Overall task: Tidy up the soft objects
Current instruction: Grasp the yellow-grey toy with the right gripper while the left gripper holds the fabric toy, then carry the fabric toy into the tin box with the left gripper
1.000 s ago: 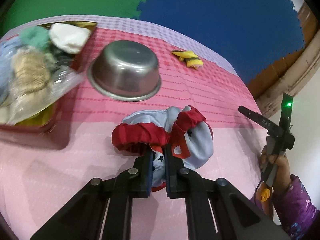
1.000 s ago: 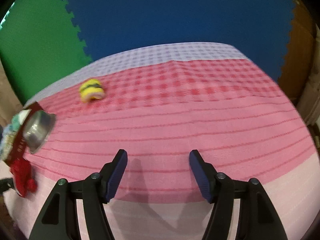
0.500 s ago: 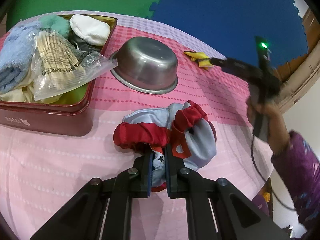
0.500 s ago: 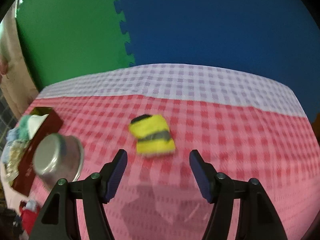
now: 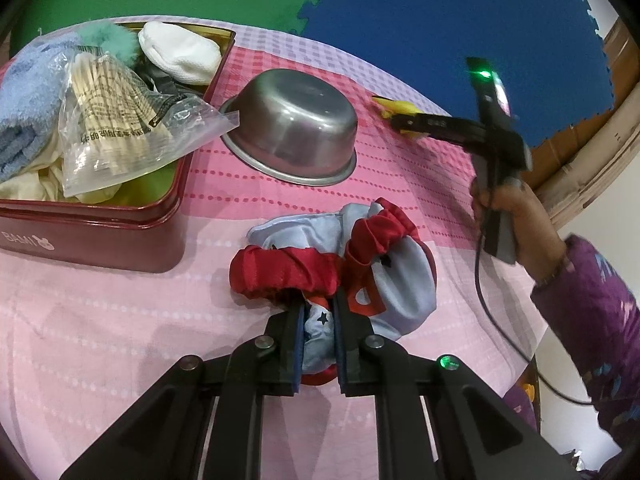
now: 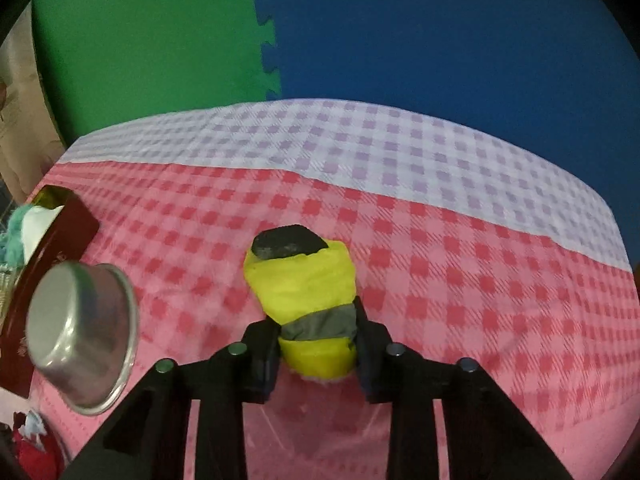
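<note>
Right claw [image 6: 316, 346] just closed, pads now pressing both sides of yellow sock [image 6: 306, 300], which lies on the checked counter [image 6: 460, 280] beyond the upturned steel bowl [image 5: 292, 134]. A second ago wide apart over bare cloth, well short of it. Left claw [image 5: 318, 338] clamped on the red-and-blue cloth bundle [image 5: 340, 268], just in front of the bowl. Both pieces secured; likely next into the red tin [image 5: 120, 236] beside the bowl.

Home-like playroom: foam puzzle mats [image 6: 400, 32] as backdrop, checked cloth [image 6: 440, 240] over table.
</note>
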Demonstrator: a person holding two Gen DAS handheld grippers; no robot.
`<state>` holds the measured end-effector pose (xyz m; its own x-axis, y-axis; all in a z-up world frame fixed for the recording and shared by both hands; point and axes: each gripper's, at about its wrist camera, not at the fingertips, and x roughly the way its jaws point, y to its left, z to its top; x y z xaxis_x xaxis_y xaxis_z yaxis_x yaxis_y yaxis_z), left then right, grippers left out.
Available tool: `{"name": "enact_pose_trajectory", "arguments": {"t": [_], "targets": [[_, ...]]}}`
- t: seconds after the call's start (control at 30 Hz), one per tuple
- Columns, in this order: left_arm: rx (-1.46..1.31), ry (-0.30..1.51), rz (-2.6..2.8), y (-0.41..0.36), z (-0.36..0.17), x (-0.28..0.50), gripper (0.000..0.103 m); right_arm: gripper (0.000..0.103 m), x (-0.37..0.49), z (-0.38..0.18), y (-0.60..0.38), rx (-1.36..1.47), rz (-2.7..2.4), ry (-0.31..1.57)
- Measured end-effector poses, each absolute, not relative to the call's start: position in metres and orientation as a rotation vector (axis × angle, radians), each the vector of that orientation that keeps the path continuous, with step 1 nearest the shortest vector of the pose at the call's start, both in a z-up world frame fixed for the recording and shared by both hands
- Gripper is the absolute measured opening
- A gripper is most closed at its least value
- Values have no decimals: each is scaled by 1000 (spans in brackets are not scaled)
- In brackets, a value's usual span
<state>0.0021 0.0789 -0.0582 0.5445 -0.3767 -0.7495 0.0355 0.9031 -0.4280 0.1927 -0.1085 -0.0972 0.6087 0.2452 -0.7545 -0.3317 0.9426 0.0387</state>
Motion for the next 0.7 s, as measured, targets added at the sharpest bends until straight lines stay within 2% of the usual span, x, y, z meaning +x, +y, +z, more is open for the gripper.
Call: {"name": "enact_pose_trajectory", "arguments": {"t": [0.37, 0.7], "targets": [[-355, 937, -221, 73, -58, -10, 15, 30, 87, -94, -118, -120, 246, 768], [-295, 917, -181, 61, -47, -14, 12, 30, 79, -101, -122, -111, 205, 769]]}}
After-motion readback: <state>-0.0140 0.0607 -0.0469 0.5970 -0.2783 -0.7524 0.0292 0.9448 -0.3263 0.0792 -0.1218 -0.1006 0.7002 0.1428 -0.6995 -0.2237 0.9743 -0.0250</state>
